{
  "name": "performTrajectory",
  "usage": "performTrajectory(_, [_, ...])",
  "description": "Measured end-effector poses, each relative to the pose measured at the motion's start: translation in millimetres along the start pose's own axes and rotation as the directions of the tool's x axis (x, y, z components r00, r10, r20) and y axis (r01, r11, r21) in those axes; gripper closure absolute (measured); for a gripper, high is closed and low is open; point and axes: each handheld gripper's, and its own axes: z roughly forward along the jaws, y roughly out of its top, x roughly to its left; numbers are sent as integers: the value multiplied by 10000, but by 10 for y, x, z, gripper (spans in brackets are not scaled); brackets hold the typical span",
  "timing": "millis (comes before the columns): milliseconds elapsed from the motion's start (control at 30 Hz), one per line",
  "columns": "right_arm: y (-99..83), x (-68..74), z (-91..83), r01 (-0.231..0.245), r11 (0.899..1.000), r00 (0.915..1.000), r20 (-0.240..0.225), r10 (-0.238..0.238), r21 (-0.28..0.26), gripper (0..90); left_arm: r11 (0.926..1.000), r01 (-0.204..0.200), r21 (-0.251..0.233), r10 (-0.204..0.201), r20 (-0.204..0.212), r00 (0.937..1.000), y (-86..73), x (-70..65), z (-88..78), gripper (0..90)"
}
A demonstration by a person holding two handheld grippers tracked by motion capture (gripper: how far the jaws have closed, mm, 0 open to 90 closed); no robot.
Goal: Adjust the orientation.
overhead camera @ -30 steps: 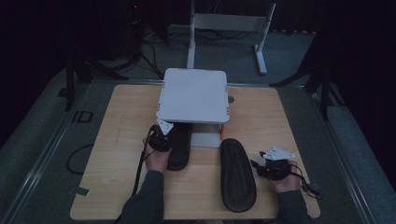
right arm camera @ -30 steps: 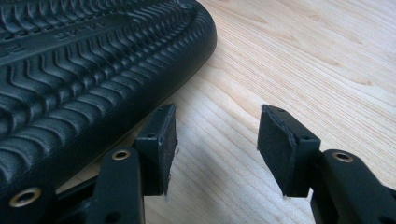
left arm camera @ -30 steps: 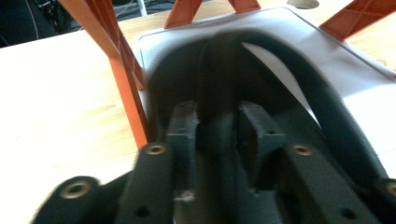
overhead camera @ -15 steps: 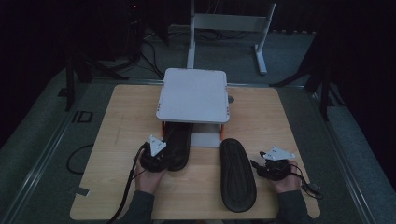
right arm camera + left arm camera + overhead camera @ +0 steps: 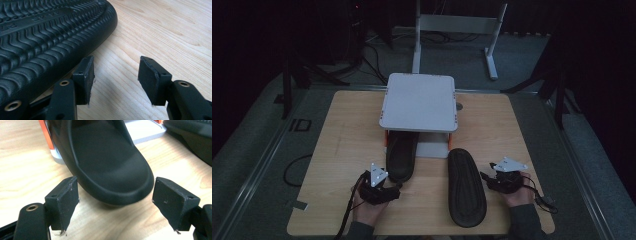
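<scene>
Backed off the slipper [image 5: 401,156], left gripper [image 5: 396,187] over wooden table [image 5: 347,135].

On the tabletop [image 5: 342,140] a raised stand [image 5: 419,102] is set toward the far middle. One slipper [image 5: 401,155] is tucked partway under its near edge, heel end sticking out toward the person. A second slipper [image 5: 466,186] is laid sole-up to the right of it, nearer the front edge. The left tool [image 5: 393,189] is parked just before the first slipper's heel, the right tool [image 5: 484,177] just beside the second one's right side.
</scene>
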Motion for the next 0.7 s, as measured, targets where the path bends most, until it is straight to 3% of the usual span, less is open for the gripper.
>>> performTrajectory(233, [-40, 48, -50, 174, 9996, 9998, -122, -172, 206, 432, 9998, -100, 199, 100, -47, 9999, -77, -41, -37, 216])
performTrajectory(367, [-114, 107, -140, 306, 9989, 9992, -262, -296, 356, 403, 9998, -171, 136, 169, 135, 9998, -124, -131, -80, 229])
performTrajectory(467, [-177, 184, -235, 512, 9982, 9980, -381, -500, 319, 386, 9991, -422, 74, 417, 563, 9975, -143, -262, -116, 240])
performTrajectory(600, [-233, 297, -332, 912, 9955, 9942, -604, -895, 266, 366, 9939, -1101, -63, 1100, 1263, 9859, -134, -511, -120, 240])
performTrajectory(700, [-269, 382, -372, 1369, 9903, 9879, -768, -1346, 248, 340, 9841, -1773, -100, 1762, 1777, 9682, -106, -705, -85, 240])
